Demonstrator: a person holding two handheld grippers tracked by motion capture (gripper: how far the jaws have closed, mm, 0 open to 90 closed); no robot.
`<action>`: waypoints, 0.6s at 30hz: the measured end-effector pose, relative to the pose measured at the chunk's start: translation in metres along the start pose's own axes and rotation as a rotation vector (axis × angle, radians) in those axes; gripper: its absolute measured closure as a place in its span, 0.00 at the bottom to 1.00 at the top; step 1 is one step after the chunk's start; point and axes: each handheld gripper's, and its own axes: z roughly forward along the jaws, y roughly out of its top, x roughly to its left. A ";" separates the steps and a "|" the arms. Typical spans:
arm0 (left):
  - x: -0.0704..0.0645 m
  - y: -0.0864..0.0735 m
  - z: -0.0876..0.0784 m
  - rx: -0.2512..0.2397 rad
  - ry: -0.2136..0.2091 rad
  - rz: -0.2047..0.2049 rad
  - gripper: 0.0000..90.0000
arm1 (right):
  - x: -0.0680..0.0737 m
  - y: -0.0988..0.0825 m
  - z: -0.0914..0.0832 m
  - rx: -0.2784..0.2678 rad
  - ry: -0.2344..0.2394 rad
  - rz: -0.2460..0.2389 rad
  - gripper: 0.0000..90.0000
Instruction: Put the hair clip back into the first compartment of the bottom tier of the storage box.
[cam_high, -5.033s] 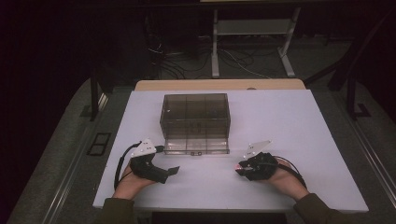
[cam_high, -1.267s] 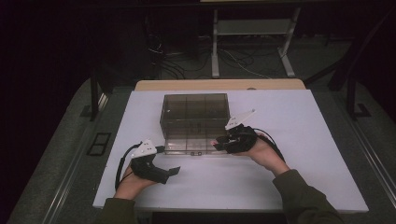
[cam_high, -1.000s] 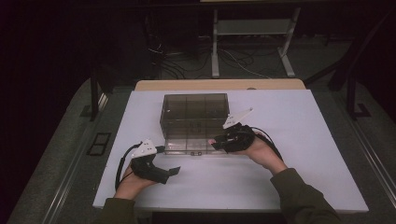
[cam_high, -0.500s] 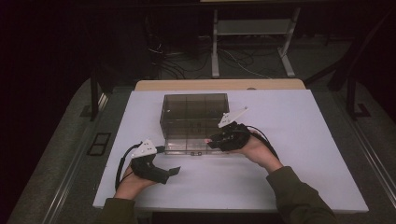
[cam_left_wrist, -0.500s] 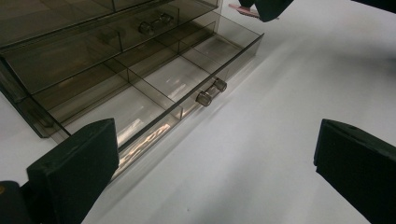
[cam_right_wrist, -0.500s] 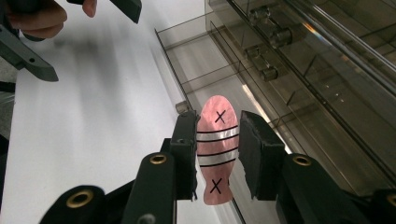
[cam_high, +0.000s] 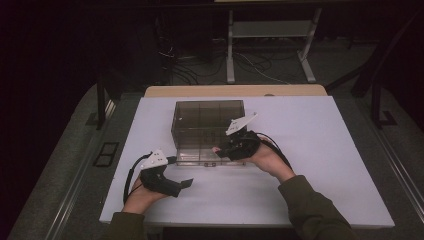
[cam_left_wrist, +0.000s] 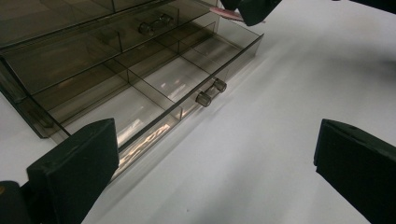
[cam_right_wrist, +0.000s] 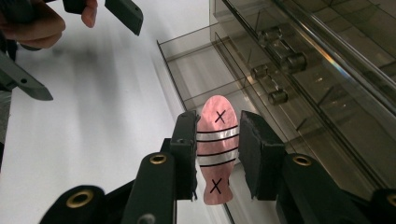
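A smoky see-through drawer box (cam_high: 207, 122) stands mid-table, its bottom drawer (cam_high: 200, 159) pulled out toward me. My right gripper (cam_high: 218, 150) is at the drawer's right end, shut on a flat pink fish-shaped piece (cam_right_wrist: 217, 149) marked with black stripes and crosses. In the right gripper view the piece hangs over the drawer's divided compartments (cam_right_wrist: 205, 74). My left gripper (cam_high: 181, 171) rests on the table in front of the box's left corner, with its jaws wide apart and nothing between them. The left gripper view shows the open drawer (cam_left_wrist: 140, 98) and its two knobs (cam_left_wrist: 210, 92).
White tabletop (cam_high: 320, 150) lies bare to the right of the box and along the front edge. A wooden strip (cam_high: 235, 91) borders the far side. The upper drawers' knobs (cam_right_wrist: 280, 60) are just right of the held piece.
My right gripper has moved left and a little away from me along the box front, carrying the pink piece over the open drawer. The left gripper has stayed put.
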 end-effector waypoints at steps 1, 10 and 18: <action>0.000 0.000 0.000 0.000 0.000 -0.001 0.00 | 0.000 0.001 0.001 0.000 0.002 -0.001 0.74; 0.000 0.000 0.000 0.000 0.000 0.001 0.00 | 0.001 0.013 0.010 0.002 0.003 -0.014 0.74; 0.000 0.000 0.000 -0.002 0.000 -0.001 0.00 | 0.004 0.022 0.021 0.006 0.013 -0.020 0.74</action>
